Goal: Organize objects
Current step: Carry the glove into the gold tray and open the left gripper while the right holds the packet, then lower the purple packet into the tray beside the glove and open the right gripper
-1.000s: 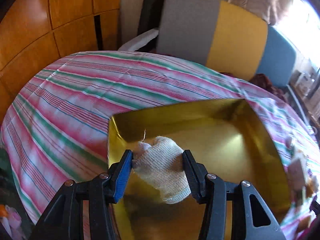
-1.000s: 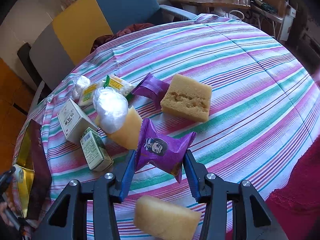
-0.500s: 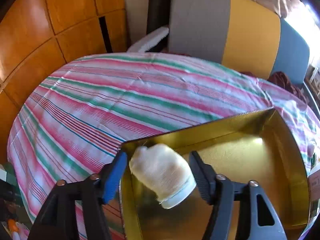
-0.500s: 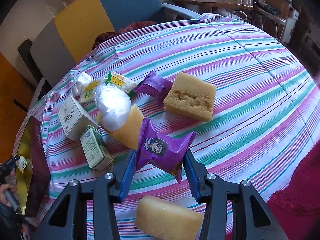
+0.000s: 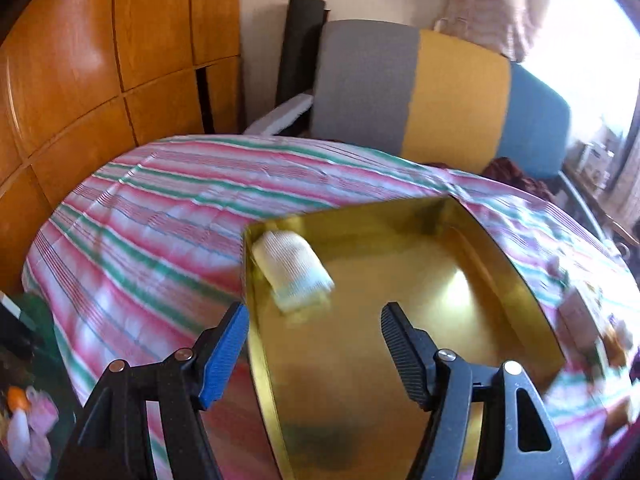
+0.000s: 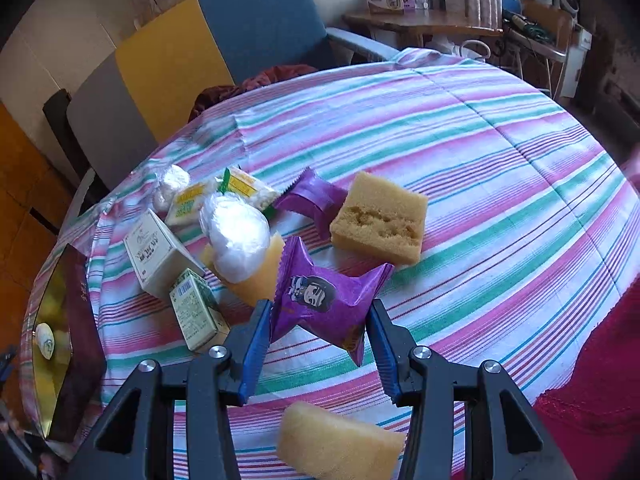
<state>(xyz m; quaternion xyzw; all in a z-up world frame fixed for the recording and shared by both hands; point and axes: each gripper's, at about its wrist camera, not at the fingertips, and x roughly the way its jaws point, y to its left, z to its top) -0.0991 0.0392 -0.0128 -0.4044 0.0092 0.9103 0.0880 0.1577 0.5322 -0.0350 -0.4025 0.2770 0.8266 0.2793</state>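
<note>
Left hand-held gripper (image 5: 312,344), jaws just opened wide and empty, above a gold tray (image 5: 520,280) where a soft, light gauze-wrapped roll (image 5: 294,270) lies at eleven o'clock; right hand-held gripper (image 6: 320,344) pinches a light, crinkly purple snack packet (image 6: 324,300) by its sides

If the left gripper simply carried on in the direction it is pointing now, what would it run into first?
Most likely the bare gold floor of the gold tray. The left gripper stands open, nothing between its jaws, and the white mesh-wrapped item lies left of that line. Depth is hard to judge here.
</note>
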